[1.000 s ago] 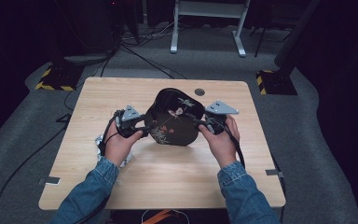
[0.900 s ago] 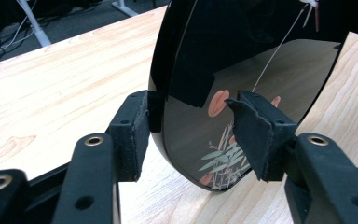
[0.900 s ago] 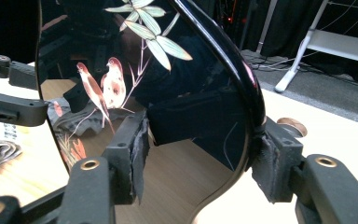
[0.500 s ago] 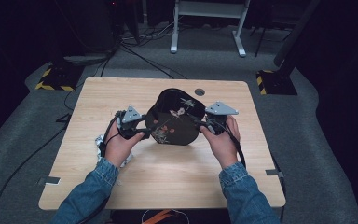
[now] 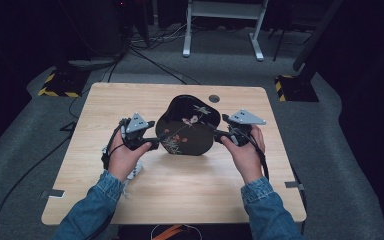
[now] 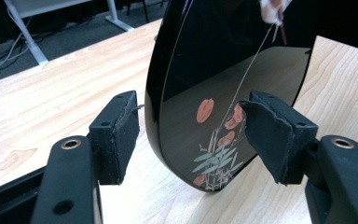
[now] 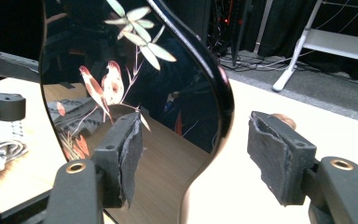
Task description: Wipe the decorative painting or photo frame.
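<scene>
Both grippers, left gripper (image 5: 152, 143) and right gripper (image 5: 215, 134), are releasing the glossy black lacquered tray (image 5: 186, 127); jaws have just been opening, its rims lying between them untouched on the tabletop (image 5: 180, 190). Next: backing away.

Glossy black lacquered tray (image 5: 186, 126) with painted birds, on a matt pale wood-grain table (image 5: 180, 185).

Black lacquer tray (image 6: 223, 60): upper part cut off by top edge in left gripper view; top and lower rim cut off in right gripper view. Small white object (image 5: 135, 170) beside left hand (image 5: 122, 157): mostly hidden, identity indeterminate. Dark round spot (image 5: 214, 98) on table (image 5: 180, 195): too small to identify. Forearms cut off at bottom edge, high view.
</scene>
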